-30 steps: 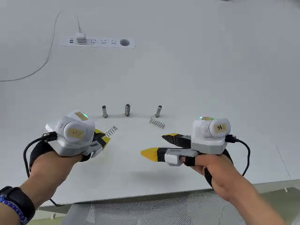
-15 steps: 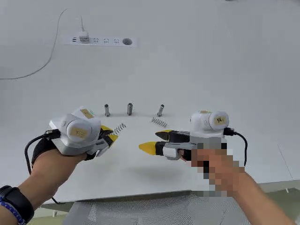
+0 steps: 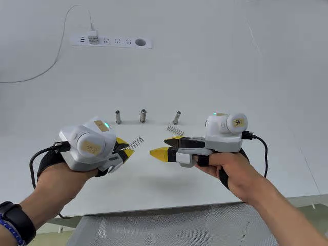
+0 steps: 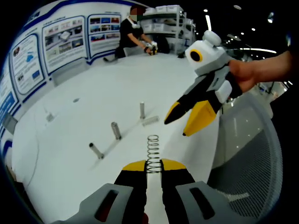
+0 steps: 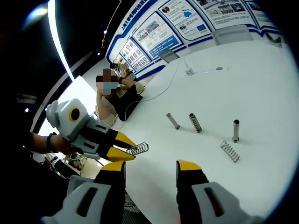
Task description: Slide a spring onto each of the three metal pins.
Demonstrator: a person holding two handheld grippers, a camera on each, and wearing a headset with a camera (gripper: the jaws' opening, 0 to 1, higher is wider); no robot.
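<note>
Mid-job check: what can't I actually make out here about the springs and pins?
Held spring: left gripper view, its lower end is hidden between the left tool's yellow tips.
Middle pin: head view, too small to tell whether the fitted spring is fully seated; right gripper view too soft to settle it.
Loose spring: head view, too small to count coils.

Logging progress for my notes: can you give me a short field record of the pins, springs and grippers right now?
left pin: bare
middle pin: spring on it
right pin: bare
loose spring: lying on table beside right pin
left gripper: shut on held spring
right gripper: open, holding nothing
</note>
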